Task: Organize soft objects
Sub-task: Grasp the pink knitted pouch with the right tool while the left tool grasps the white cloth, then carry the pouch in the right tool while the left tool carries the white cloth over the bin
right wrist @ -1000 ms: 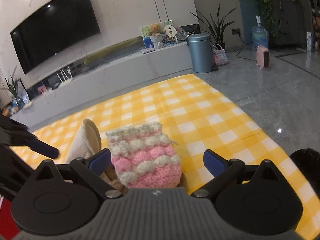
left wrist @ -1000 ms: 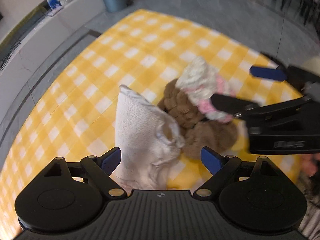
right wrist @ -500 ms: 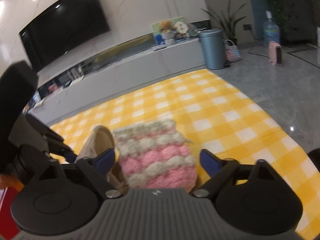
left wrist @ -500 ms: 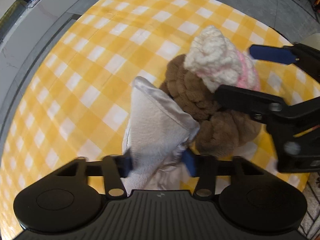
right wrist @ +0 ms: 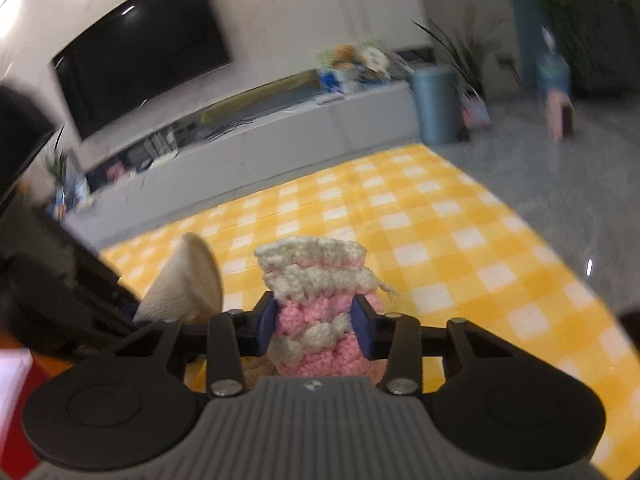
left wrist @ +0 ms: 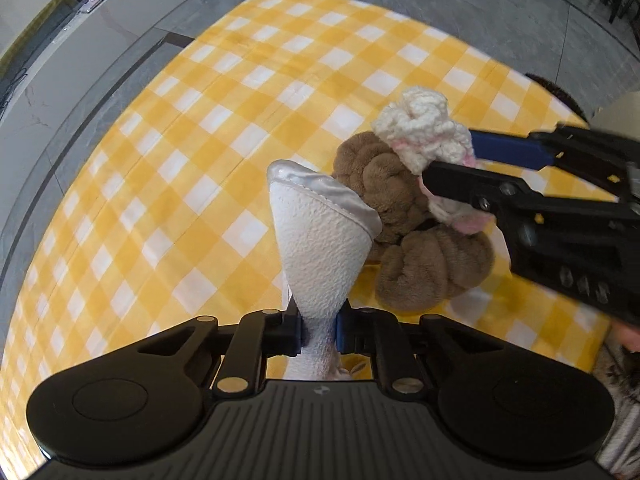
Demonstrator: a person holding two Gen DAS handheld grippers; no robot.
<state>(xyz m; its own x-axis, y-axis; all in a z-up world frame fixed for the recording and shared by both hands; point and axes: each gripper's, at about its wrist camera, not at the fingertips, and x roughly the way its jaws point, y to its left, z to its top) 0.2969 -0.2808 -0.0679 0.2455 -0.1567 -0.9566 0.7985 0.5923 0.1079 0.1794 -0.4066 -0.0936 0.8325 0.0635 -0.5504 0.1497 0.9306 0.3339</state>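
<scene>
Now both fingers (left wrist: 292, 330) pinch the white towel's (left wrist: 324, 248) bunched lower end.

Left gripper (left wrist: 319, 330): black plastic body w/ ribbed dark-grey centre plate, small round logo at top of it. Two round black discs either side, black linkage arms w/ silver screws/rivets at pivots. Blue pads on fingertips (left wrist: 341, 334).

Right gripper (right wrist: 316, 326): same build, grey ribbed plate, black discs, silver screw heads, blue pads on fingers (right wrist: 364, 332). Seen side-on from left cam: long black fingers, blue pad strip, small yellow markings, embossed lettering on the body, too blurred to read.
</scene>
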